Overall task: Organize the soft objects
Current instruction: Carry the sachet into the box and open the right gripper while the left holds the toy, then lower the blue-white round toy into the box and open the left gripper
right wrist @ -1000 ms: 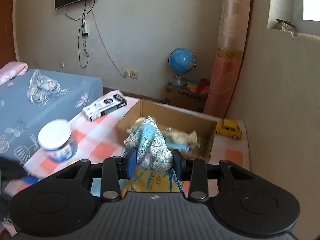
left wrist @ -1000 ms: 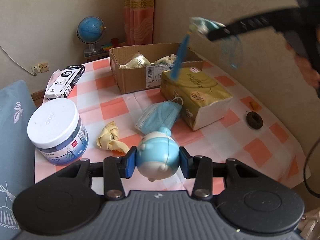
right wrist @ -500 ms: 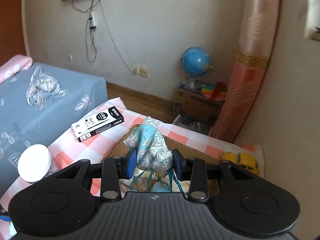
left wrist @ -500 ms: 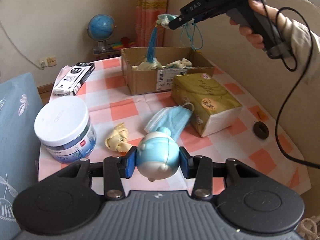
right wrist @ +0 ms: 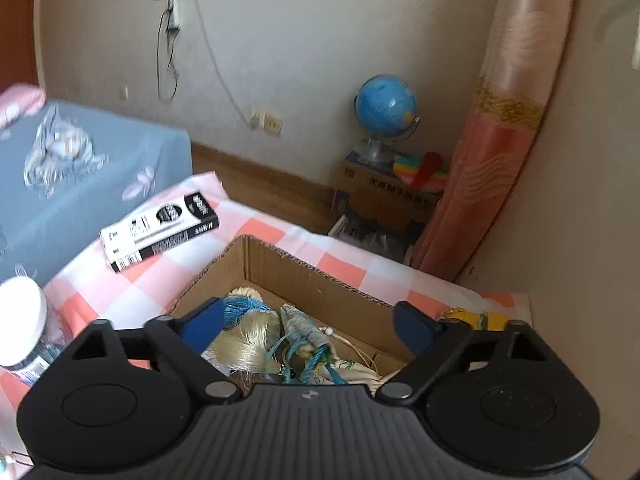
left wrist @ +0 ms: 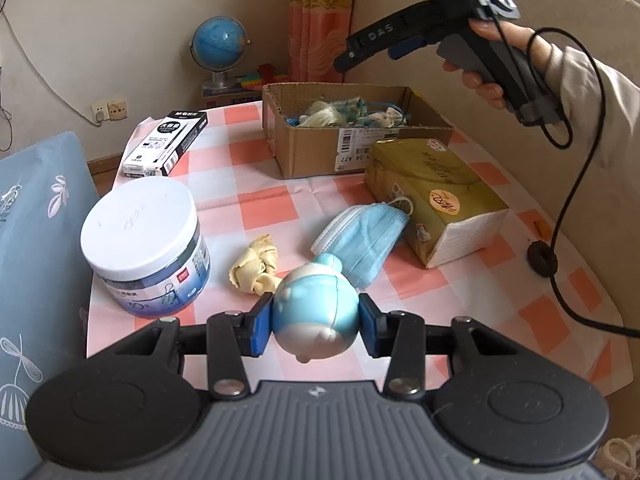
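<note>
Soft toy (left wrist: 315,309), a round blue-and-white figure, sits squeezed between the two blue pads of the left gripper (left wrist: 315,318), lifted above the near edge of the checked tabletop (left wrist: 256,184); its underside is hidden by the gripper body. Just ahead and to the left lies a crumpled yellow cloth (left wrist: 255,265), and just ahead to the right a blue face mask (left wrist: 362,236), one edge resting against the tissue pack (left wrist: 432,196) beyond it. Farther ahead stands the cardboard box (left wrist: 320,152), with pale and blue tasselled pieces inside that are too tangled to tell apart. A white-lidded jar (left wrist: 146,242) stands to the left, and a black-and-white carton (left wrist: 166,142) farther off on that side. High to the right, the right gripper (left wrist: 347,56) hangs above the box, its fingertips hard to make out from here.

From the right wrist, the right gripper (right wrist: 308,326) has its blue pads spread wide with nothing between them. Directly below and ahead is the open cardboard box (right wrist: 312,276), where a fabric pouch (right wrist: 304,332) with blue cords lies beside a pale tassel (right wrist: 248,340); the gripper body cuts off the near half of the box. The carton (right wrist: 160,230) lies ahead to the left, and the jar (right wrist: 20,320) is cropped at the left edge. A small yellow thing (right wrist: 476,318) peeks out behind the right finger, mostly hidden.
</note>
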